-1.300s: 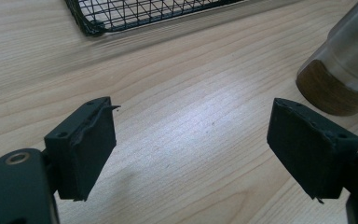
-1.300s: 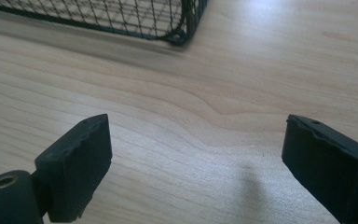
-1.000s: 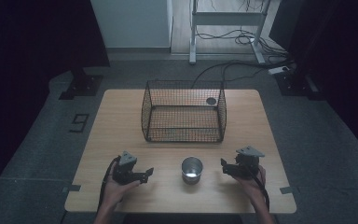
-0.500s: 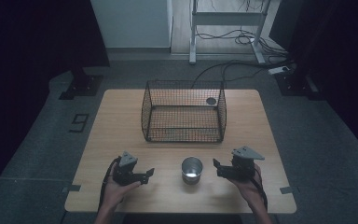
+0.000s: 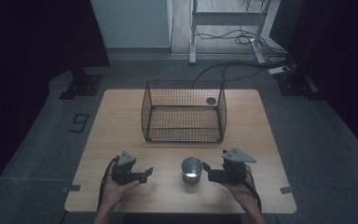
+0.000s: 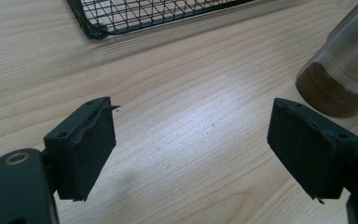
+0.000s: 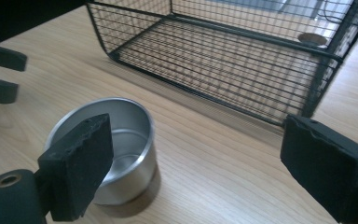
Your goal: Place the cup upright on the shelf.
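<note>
A shiny metal cup (image 5: 192,170) stands upright and empty near the table's front edge, between my two grippers. My left gripper (image 5: 145,173) rests to its left, open, with bare wood between its pads (image 6: 191,154); the cup (image 6: 345,70) shows beyond its right jaw. My right gripper (image 5: 208,171) sits just right of the cup, pointing at it, open and not touching it. In the right gripper view (image 7: 205,163) the cup (image 7: 121,144) stands partly behind the left jaw.
A black wire basket (image 5: 184,135) stands mid-table behind the cup, open at the top (image 7: 242,70) (image 6: 158,11). A small round dark disc (image 5: 210,101) (image 7: 311,38) lies at its far right corner. The wooden table (image 5: 121,121) has bare room on both sides.
My right gripper has moved left, closer to the cup, and lifted slightly. The left gripper and the cup have stayed put.
</note>
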The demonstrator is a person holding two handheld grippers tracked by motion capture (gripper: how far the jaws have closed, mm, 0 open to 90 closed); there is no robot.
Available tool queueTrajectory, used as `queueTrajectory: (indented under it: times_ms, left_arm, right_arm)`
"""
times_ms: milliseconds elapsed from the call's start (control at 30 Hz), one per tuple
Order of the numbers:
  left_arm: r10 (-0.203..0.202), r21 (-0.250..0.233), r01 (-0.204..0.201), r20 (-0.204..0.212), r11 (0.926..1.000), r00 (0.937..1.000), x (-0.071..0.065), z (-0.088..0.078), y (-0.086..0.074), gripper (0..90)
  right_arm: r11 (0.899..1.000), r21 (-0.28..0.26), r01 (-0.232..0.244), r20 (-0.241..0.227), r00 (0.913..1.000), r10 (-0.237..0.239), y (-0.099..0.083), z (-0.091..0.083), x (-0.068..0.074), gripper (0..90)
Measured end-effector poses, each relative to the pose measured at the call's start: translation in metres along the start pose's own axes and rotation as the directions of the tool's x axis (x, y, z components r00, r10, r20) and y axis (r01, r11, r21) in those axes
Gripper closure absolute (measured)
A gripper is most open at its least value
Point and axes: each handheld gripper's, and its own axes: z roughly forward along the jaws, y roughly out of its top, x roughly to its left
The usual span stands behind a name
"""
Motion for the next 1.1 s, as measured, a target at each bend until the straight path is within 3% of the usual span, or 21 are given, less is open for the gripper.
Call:
queueTrajectory:
  times_ms: [567, 800, 1100]
  left_arm:
    - [-0.007, -0.009, 0.007, 0.006, 0.9999, 1.0, 0.001, -0.002, 0.001, 15.5]
    - [-0.011, -0.014, 0.011, 0.008, 0.9998, 0.9999, 0.003, -0.004, 0.001, 15.5]
    - [-0.011, -0.009, 0.012, 0.01, 0.9999, 0.9999, 0.003, -0.002, 0.001, 15.5]
  right_arm:
    - [0.999, 0.023, 0.041, -0.111, 0.993, -0.039, 0.007, 0.017, 0.032, 7.3]
    - [0.998, 0.039, 0.053, -0.13, 0.9903, -0.048, 0.009, 0.028, 0.04, 5.8]
    - [0.994, 0.077, 0.081, -0.116, 0.9906, -0.072, 0.004, 0.046, 0.047, 2.0]
